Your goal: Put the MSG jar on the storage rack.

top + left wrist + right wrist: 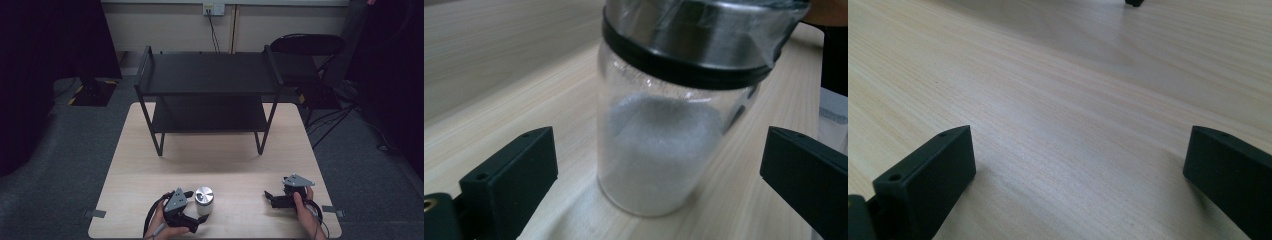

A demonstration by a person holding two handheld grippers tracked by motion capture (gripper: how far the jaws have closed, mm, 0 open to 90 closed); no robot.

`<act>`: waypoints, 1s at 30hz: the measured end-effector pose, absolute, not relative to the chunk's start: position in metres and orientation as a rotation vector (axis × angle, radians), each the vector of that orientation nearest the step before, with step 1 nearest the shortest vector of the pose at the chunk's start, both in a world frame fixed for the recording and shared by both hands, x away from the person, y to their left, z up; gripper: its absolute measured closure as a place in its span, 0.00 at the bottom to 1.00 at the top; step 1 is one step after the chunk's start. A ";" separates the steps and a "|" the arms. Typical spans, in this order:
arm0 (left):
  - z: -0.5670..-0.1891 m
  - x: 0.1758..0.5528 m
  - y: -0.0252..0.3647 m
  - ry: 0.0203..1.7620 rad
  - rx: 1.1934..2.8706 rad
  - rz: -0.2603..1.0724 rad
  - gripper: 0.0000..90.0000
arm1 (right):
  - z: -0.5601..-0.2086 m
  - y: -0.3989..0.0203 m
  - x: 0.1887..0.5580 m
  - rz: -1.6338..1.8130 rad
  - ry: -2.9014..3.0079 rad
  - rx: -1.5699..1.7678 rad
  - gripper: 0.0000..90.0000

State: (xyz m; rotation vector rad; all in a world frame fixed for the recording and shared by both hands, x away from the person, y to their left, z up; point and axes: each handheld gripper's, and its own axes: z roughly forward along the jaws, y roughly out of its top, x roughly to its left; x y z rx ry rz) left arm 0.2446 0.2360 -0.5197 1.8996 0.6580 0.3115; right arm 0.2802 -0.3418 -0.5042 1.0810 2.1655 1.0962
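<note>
From the high view, a small clear glass jar with a silver metal lid (204, 200) stands on the pale wooden tabletop (150, 165) just beside the left hand-held gripper (192, 212), in front of a black two-tier metal shelf (210, 75).

In the left gripper view the jaws gape either side of the jar; closing off-centre could tip it and spill its white powder (659, 145).

In the right gripper view the right hand-held gripper (1078, 165) is spread wide over bare wood.
</note>
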 end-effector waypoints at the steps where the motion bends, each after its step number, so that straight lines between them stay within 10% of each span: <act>1: -0.520 0.246 0.234 0.651 1.899 0.309 0.02 | -0.504 -0.342 0.280 1.096 2.166 1.081 0.00; 15: -0.528 0.249 0.223 0.624 1.874 0.352 0.32 | -0.504 -0.342 0.281 1.097 2.169 1.079 0.00; 30: -0.524 0.246 0.220 0.597 1.896 0.400 0.35 | -0.504 -0.343 0.281 1.097 2.170 1.077 0.00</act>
